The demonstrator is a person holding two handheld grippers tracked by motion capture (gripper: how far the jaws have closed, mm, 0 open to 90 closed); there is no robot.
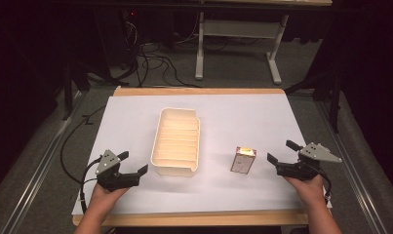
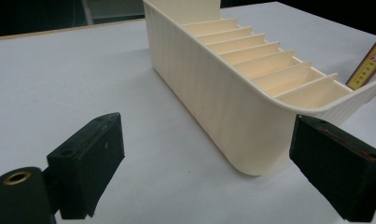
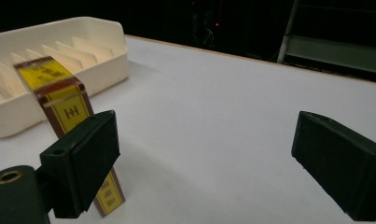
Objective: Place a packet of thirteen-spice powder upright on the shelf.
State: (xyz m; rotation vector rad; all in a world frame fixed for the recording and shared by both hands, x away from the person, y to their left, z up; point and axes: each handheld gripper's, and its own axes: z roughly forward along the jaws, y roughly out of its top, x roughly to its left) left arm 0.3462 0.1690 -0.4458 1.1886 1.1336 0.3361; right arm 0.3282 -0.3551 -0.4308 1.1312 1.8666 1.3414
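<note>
A cream slotted tray [image 1: 177, 141] with several dividers lies in the middle of the white table. To its right stands a small upright box [image 1: 243, 160] with brown and yellow print. My left gripper [image 1: 135, 162] is open at the front left, just short of the tray's near left corner [image 2: 251, 154], with nothing between its jaws. My right gripper [image 1: 283, 151] is open at the front right, a little to the right of the box. In the right gripper view the box [image 3: 66, 105] stands partly behind the left jaw, beside the tray [image 3: 59, 60].
The white sheet [image 1: 233, 117] covers a wooden tabletop with edges showing at front and back. Beyond the table are a grey floor, loose cables [image 1: 155, 63] and a white frame's legs [image 1: 200, 48]. A cable [image 1: 67, 146] trails off the left gripper.
</note>
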